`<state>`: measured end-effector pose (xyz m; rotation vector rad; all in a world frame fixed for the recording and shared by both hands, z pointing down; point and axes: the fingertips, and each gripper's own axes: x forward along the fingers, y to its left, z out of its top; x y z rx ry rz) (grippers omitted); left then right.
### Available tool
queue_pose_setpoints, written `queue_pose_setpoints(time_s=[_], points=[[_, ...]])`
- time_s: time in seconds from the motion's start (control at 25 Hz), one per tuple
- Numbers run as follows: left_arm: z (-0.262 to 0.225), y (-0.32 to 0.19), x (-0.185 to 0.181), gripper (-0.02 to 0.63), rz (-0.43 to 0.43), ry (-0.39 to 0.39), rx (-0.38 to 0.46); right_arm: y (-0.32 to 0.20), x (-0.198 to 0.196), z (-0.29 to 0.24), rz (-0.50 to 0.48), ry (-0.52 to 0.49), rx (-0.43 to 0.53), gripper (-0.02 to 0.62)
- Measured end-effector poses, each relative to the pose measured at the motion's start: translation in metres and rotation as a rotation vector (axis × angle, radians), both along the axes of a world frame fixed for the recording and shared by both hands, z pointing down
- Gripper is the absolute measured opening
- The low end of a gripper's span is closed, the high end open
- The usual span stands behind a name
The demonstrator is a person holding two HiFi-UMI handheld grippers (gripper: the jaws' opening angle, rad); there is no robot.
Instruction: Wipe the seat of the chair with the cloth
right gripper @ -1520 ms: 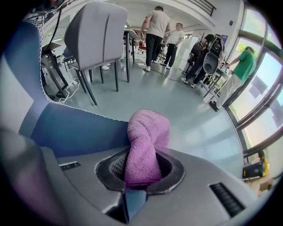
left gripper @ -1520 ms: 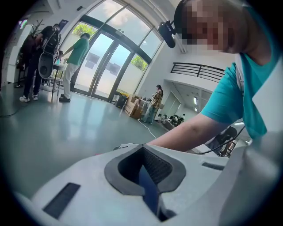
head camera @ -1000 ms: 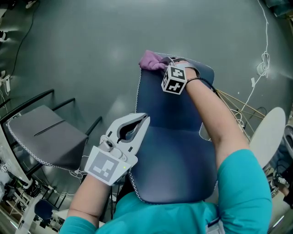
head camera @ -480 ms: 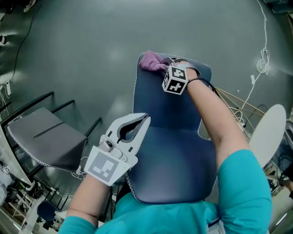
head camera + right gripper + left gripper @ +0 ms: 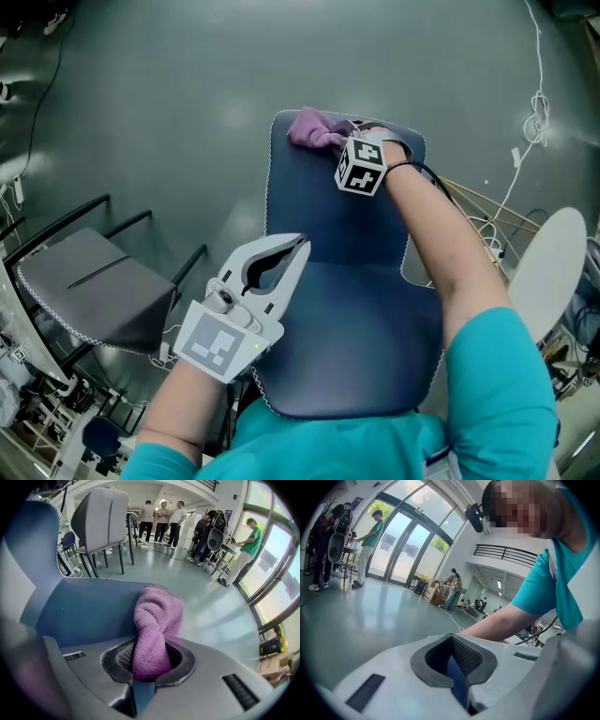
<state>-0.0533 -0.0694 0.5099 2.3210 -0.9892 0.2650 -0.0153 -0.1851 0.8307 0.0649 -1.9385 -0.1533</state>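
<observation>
Grey floor (image 5: 169, 103) surrounded the seat (image 5: 347, 309). At its upper-centre edge, the right gripper (image 5: 336, 139) had its fingers clamped on the cloth (image 5: 307, 126); the seat's length ran down-frame from there. The left gripper (image 5: 292, 246), fingers together and empty, hovered at the seat's left edge.

Grey chair (image 5: 94, 281) stands left; white cable (image 5: 537, 114) right.

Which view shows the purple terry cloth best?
The right gripper view: the purple terry cloth sits close and central, pinched in the right gripper. The head view shows a small bunch at the blue seat's far edge; the left gripper view, none.
</observation>
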Motion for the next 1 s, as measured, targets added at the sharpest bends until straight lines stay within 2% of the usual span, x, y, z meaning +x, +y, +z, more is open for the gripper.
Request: queue_pose_setpoints(time_s=[0.64,1.0], points=[[-0.006,-0.002,0.035,-0.012,0.046,0.012,0.004,0.0,0.045,0.0,0.05,0.013,-0.008,0.057],[-0.003,-0.004,0.054,-0.011,0.082,-0.006,-0.009,-0.001,0.072,0.001,0.075,0.018,-0.012,0.057]])
